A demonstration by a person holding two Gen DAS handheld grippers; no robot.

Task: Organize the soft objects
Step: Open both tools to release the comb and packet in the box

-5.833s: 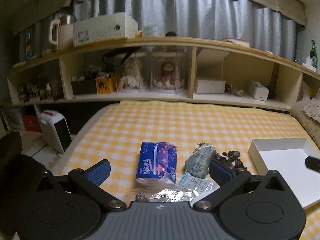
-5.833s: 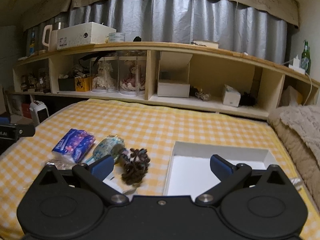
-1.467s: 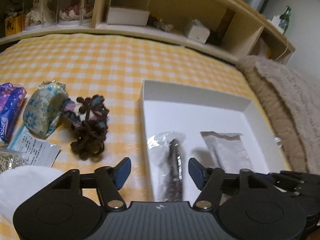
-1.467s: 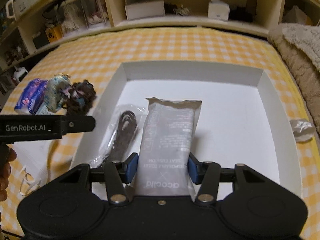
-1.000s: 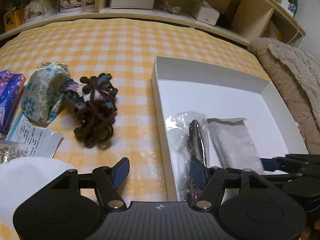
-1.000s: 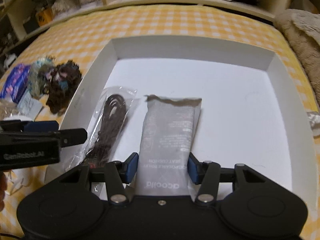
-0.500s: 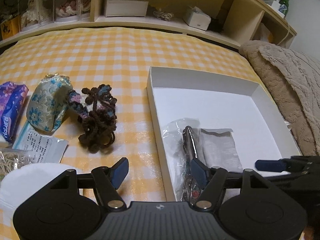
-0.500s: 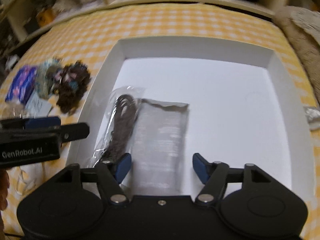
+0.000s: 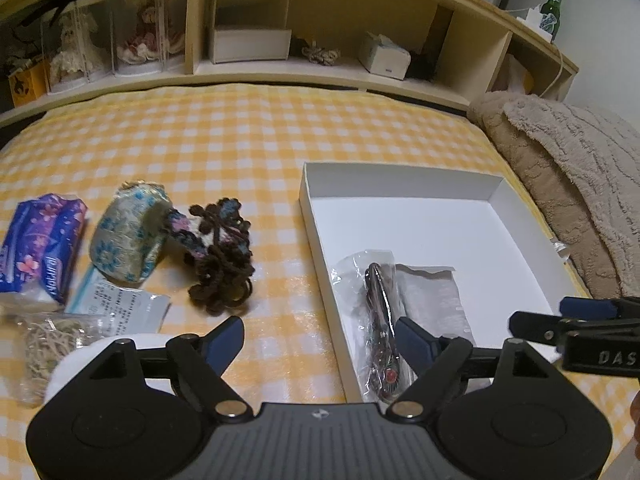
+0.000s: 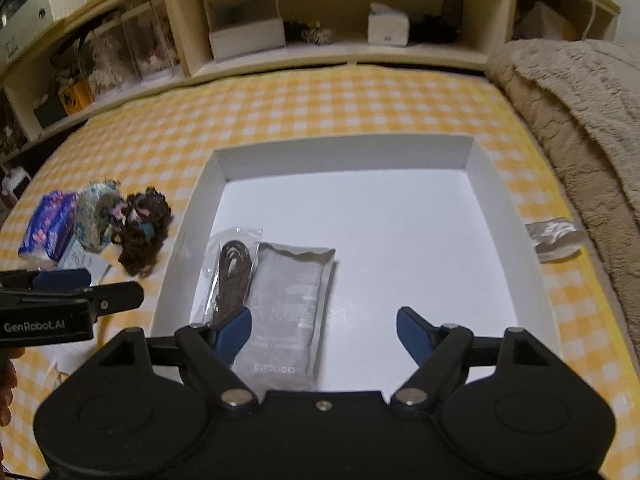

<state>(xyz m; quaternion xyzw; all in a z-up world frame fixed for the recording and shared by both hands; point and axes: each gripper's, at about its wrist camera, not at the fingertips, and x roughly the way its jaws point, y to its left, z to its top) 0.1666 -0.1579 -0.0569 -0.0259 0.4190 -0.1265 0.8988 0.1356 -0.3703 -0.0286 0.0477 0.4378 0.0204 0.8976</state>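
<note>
Two packets are laid side by side in the white box (image 10: 500, 216), both at its left end, long axes running from the near wall toward the far wall. The grey foil pouch (image 10: 288, 308) is flat, printed end nearest the right wrist camera, torn-looking top edge pointed away. Just beside it on the left – edges touching or overlapping, hard to tell – the clear bag with a dark cord (image 10: 230, 276) is lined up much the same way, tilted slightly.

The right gripper (image 10: 324, 330) is spread wide and nothing is held; its jaws have just been opening, with the pouch lying loose below them. Same for the left gripper (image 9: 320, 338) – jaws have just been opening, wide apart, nothing pinched, hung over the box's left wall.

Left out on the checked cloth (image 9: 248, 136): a brown crochet piece (image 9: 220, 256), a floral pouch (image 9: 128, 236) touching it, and a purple tissue pack (image 9: 40, 248).
</note>
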